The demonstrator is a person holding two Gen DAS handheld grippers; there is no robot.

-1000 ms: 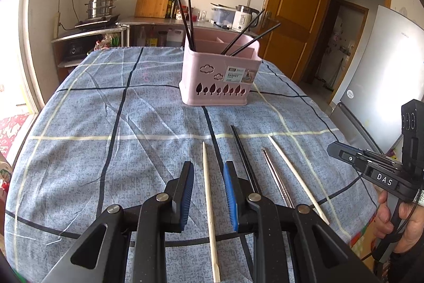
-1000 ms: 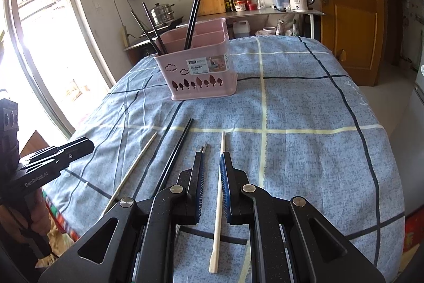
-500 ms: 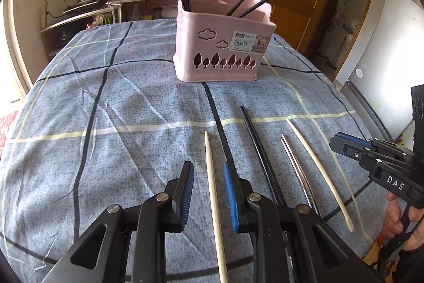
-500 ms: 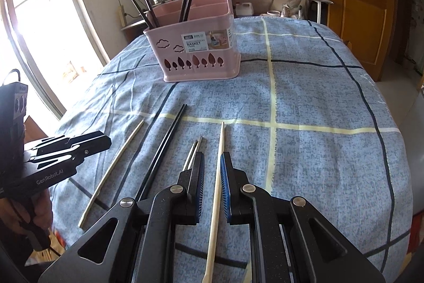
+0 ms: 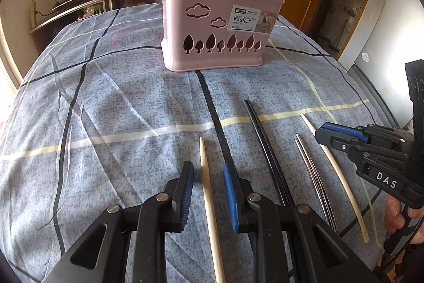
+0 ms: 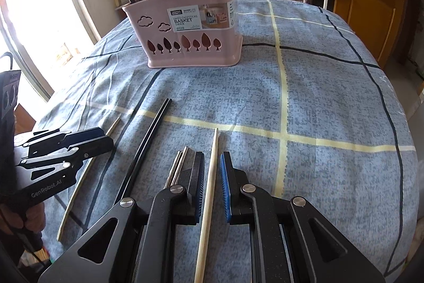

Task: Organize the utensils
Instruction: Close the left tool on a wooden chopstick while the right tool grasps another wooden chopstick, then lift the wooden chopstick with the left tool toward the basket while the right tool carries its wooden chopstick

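Chopsticks (image 5: 209,192) on tablecloth (image 5: 119,97) | left tongs (image 5: 208,174) spread | right tongs (image 6: 212,169) spread

A mottled blue woven cloth (image 5: 127,102), matt and creased, covers the worktop. The basket (image 5: 220,25) is smooth pink plastic with a faint sheen and a glossy paper label (image 5: 251,21). At 12 o'clock from the left gripper (image 5: 208,177) lies a pale, matt wooden chopstick (image 5: 205,169); at 2 o'clock, shiny metal chopsticks (image 5: 310,166) and glossy black ones (image 5: 261,134). Both grippers' pads (image 6: 224,177) are ribbed blue rubber on matt black plastic.
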